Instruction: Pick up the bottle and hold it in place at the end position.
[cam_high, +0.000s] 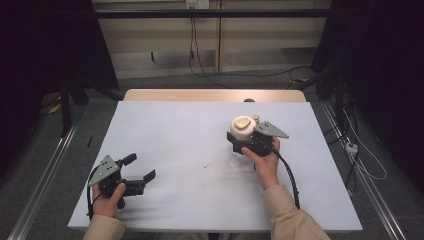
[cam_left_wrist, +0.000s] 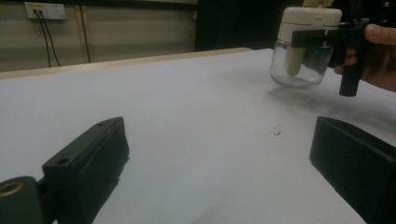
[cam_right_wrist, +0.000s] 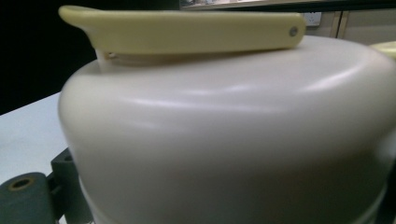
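Observation:
A clear glass jar (cam_high: 243, 128) with a cream lid and a pale yellow flip tab on top is over the right middle of the white table sheet (cam_high: 190, 130). My right gripper (cam_high: 244, 140) is shut on the jar just under the lid, one jaw on each side. In the left gripper view the jar (cam_left_wrist: 303, 51) seems to hang just above the sheet, with a yellowish tube inside it. The lid (cam_right_wrist: 224, 130) and its tab (cam_right_wrist: 187, 30) loom close in the right gripper view. My left gripper (cam_high: 139, 167) is open near the front left, with nothing between its jaws (cam_left_wrist: 217, 135).
A small dark speck (cam_high: 205, 165) lies on the sheet between the two hands. A wooden table edge (cam_high: 215, 95) shows beyond the sheet. Cables (cam_high: 360, 160) and metal rails run along the floor on both sides. Wall sockets sit at the back.

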